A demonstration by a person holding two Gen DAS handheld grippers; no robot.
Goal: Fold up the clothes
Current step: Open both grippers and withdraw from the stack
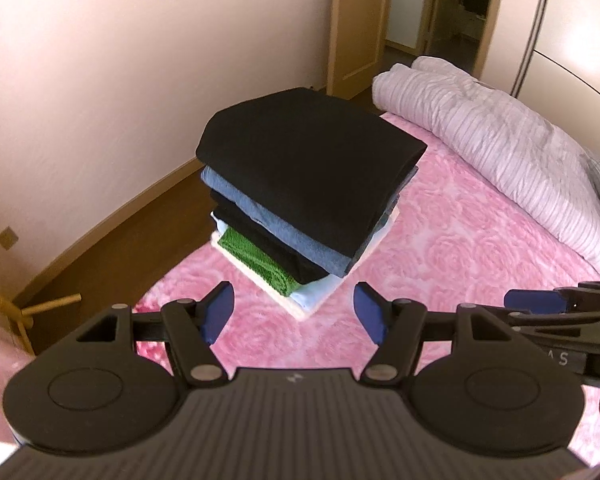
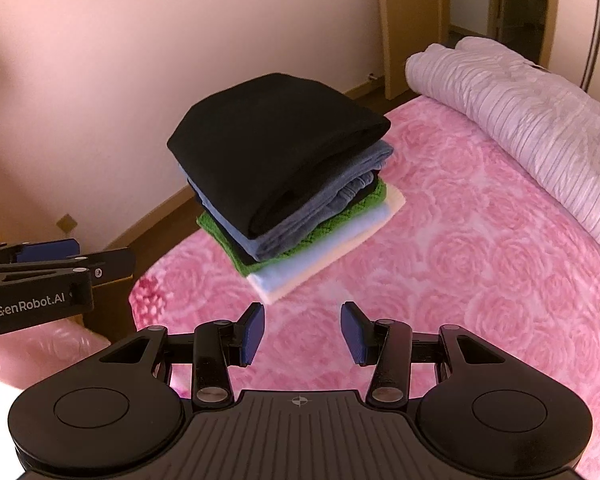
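A stack of folded clothes (image 1: 308, 196) (image 2: 276, 176) stands near the corner of the pink rose-patterned bed (image 1: 440, 272) (image 2: 460, 240). A black garment lies on top, with blue, black, green, pale blue and cream layers under it. My left gripper (image 1: 294, 314) hovers just short of the stack with its blue pads wide apart and nothing between them. My right gripper (image 2: 303, 332) is likewise open and empty in front of the stack. Each gripper shows at the edge of the other's view: the right gripper (image 1: 556, 304) and the left gripper (image 2: 52, 264).
A rolled pale lilac duvet (image 1: 500, 152) (image 2: 520, 120) lies along the far right of the bed. Beyond the bed's corner are a brown floor (image 1: 120, 240), a pink wall and an open wooden door (image 1: 356, 24). A wooden stand (image 1: 28, 312) sits low at the left.
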